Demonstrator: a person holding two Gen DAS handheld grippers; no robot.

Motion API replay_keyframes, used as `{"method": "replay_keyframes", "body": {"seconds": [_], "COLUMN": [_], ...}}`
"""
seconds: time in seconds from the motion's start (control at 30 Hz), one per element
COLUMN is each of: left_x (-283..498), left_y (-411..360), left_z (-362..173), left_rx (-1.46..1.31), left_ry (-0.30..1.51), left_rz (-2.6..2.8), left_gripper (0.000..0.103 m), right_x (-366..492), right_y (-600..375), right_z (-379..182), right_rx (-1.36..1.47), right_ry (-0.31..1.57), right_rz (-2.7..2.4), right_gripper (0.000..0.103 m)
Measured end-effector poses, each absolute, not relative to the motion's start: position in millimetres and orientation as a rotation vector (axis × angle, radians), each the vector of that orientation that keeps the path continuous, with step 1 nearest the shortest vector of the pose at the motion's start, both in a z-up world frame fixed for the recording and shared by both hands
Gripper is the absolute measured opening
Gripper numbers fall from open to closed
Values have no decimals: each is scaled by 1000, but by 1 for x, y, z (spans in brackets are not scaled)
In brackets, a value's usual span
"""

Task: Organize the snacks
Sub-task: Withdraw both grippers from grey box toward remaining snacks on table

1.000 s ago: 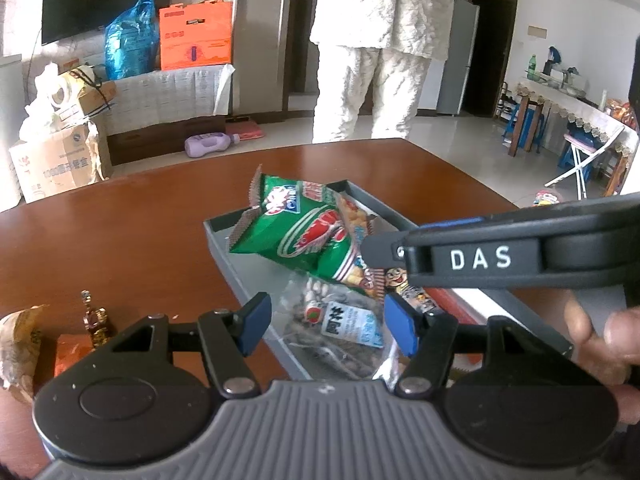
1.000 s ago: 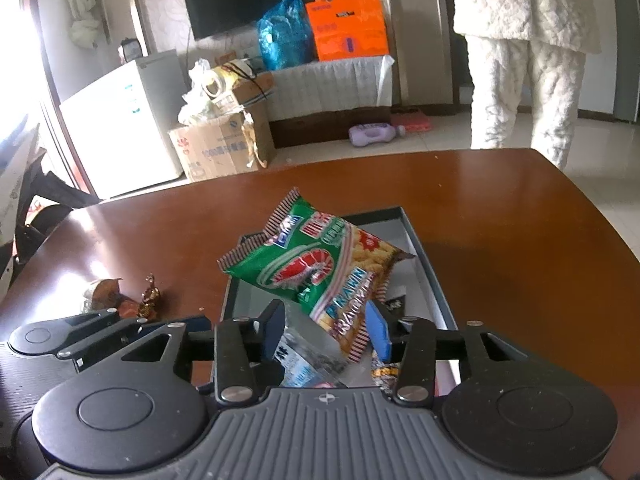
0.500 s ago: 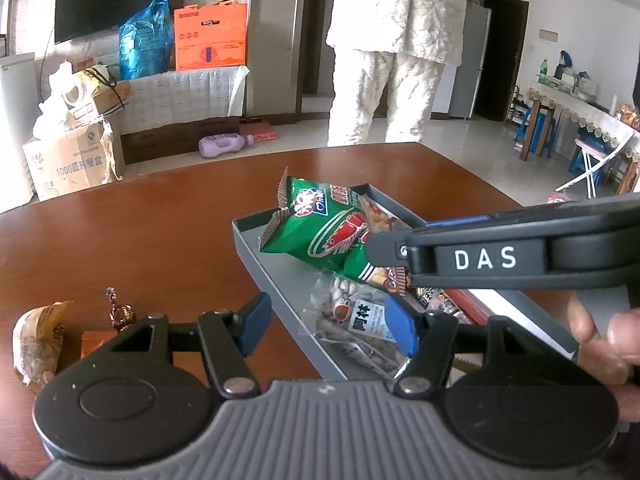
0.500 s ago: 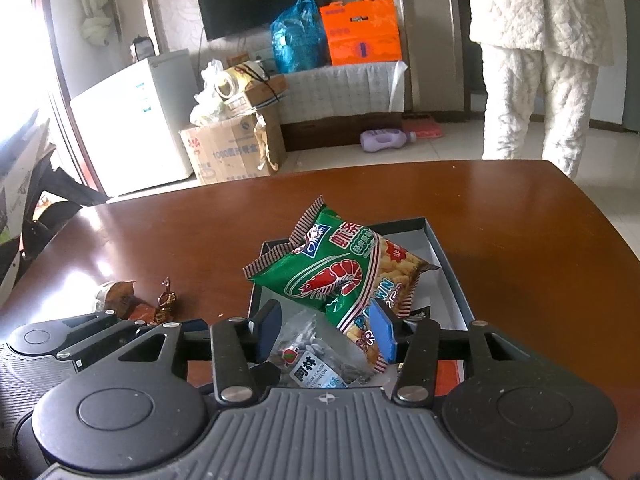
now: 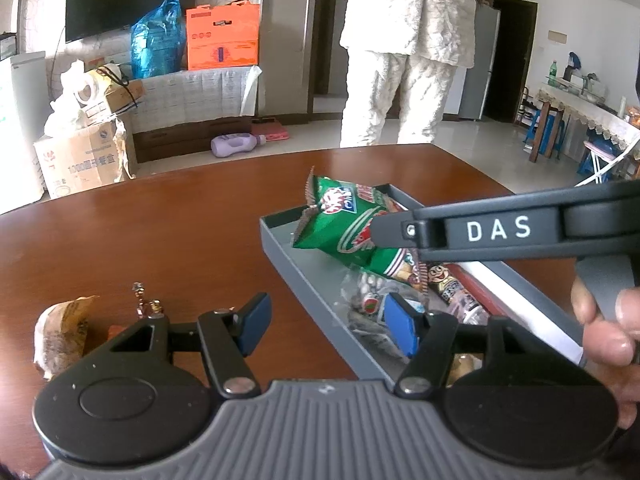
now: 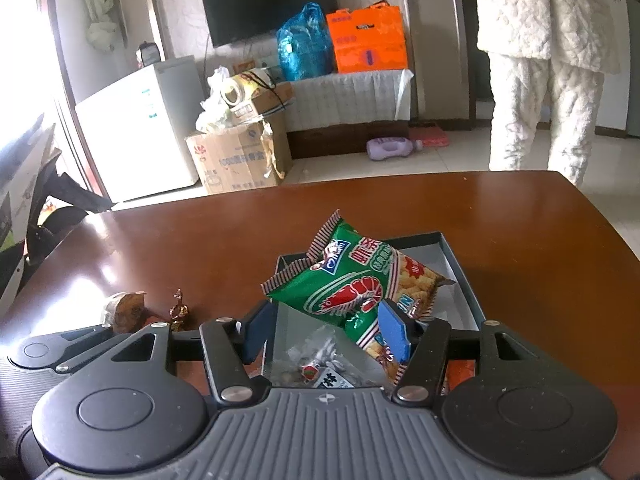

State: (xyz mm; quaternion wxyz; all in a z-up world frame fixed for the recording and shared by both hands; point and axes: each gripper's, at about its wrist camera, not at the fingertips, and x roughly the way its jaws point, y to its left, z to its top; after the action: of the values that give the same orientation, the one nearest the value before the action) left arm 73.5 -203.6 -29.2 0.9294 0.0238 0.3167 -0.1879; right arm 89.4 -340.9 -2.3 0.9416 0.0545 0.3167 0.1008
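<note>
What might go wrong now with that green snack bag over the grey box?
The right tongs are opening with the green shrimp-chip bag between them. It stands tilted, propped on the clear packets in the grey box, so it may topple over the rim onto the table. The left tongs hang close by and could knock the box.

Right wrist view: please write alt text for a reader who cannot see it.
A green shrimp-cracker bag lies in a grey tray on a brown table, between the opening fingers of the right gripper. A clear snack packet lies beneath.
</note>
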Motion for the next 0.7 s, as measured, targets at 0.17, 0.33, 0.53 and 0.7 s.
{"method": "replay_keyframes", "body": {"seconds": [0.17,0.33,0.53,0.7], "left_x": [69,67,64,60], "left_y": [-192,-181,-162,-146], "left_z": [-27,-24,-21,-17], "left_rx": [54,56,58,59], "left_ry": [647,646,647,647], "left_rz": [-371,-344,-299,-276], "left_gripper": [63,63,63,63], "right_x": [90,90,91,92], "right_y": [-334,-327,-319,-310], "right_z": [0,1,3,3], "right_rx": [105,103,100,87], "right_ry": [640,640,642,641], "right_rz": [215,227,241,253], "right_gripper": [61,61,62,65]}}
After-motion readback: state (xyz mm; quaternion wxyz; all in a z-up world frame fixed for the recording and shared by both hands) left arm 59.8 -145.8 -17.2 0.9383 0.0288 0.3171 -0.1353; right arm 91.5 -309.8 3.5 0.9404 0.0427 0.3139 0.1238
